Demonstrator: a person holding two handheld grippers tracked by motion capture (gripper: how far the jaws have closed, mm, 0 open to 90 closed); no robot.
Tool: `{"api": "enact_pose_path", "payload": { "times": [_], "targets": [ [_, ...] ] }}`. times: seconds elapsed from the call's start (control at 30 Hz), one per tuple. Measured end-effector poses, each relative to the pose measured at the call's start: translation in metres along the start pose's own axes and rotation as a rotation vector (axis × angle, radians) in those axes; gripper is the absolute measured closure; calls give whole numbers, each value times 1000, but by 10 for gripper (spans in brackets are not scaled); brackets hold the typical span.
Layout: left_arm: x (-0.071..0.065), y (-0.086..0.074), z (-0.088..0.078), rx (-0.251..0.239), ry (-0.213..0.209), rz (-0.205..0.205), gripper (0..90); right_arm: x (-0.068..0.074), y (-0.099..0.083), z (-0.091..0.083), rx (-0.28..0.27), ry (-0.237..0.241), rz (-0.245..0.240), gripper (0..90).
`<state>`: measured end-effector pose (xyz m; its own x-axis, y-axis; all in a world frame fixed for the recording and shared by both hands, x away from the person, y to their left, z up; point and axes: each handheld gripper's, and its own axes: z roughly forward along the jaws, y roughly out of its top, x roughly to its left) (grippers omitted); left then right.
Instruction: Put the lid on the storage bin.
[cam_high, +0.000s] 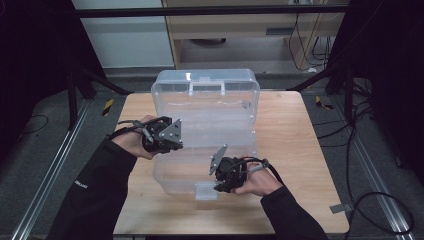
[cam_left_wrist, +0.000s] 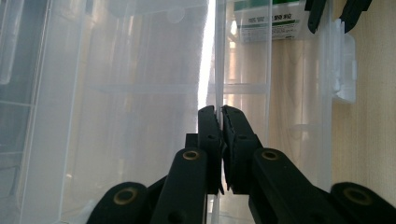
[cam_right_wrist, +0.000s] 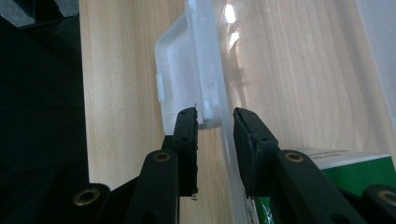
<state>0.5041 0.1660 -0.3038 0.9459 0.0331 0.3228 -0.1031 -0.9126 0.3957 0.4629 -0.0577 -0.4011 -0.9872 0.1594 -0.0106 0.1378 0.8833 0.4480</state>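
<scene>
Pinching the thin side wall of the clear plastic storage box (cam_high: 202, 125) with your left gripper (cam_high: 167, 142), you have that side anchored: in the left gripper view the two black jaws are pressed together on the wall's edge, so the box probably cannot slide on the wooden table (cam_high: 295, 150). The box sits at the middle of the table with its lid (cam_high: 205, 82) standing open at the far side. Your right gripper (cam_high: 222, 187) is at the front wall, and in the right gripper view its jaws stand apart, straddling the wall just beside the white latch (cam_right_wrist: 187, 70); whether the pads (cam_right_wrist: 187, 140) touch the plastic cannot be told. A green and white carton (cam_right_wrist: 355, 172) lies inside near that corner. This two-point hold looks meant to steady the box while the latch side is worked.
</scene>
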Motion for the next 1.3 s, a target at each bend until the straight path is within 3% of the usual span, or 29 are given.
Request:
{"api": "enact_pose_path", "payload": {
  "times": [0.33,0.43,0.73,0.9,1.0,1.03,1.07,1.3],
  "targets": [
    [0,0,0,0,-8,3,863,2,-3,-2,-25,-29,-5,652],
    [0,-1,1,-9,-9,0,863,1,-8,-8,-94,-17,31,627],
    [0,0,0,-3,-14,-4,863,-1,-30,-29,-234,-52,87,633],
    [0,-1,1,-4,-18,-13,862,0,-37,-38,-284,-67,104,678],
    [-1,0,1,-2,-19,-13,862,-1,-47,-49,-351,-80,130,756],
    [-1,0,1,-2,-19,-13,862,-1,-47,-49,-351,-80,130,756],
    [-1,0,1,-3,-19,-13,862,-2,-51,-55,-389,-87,135,796],
    [0,0,1,-3,-22,-22,862,-4,-60,-69,-476,-117,173,863]
  ]
}}
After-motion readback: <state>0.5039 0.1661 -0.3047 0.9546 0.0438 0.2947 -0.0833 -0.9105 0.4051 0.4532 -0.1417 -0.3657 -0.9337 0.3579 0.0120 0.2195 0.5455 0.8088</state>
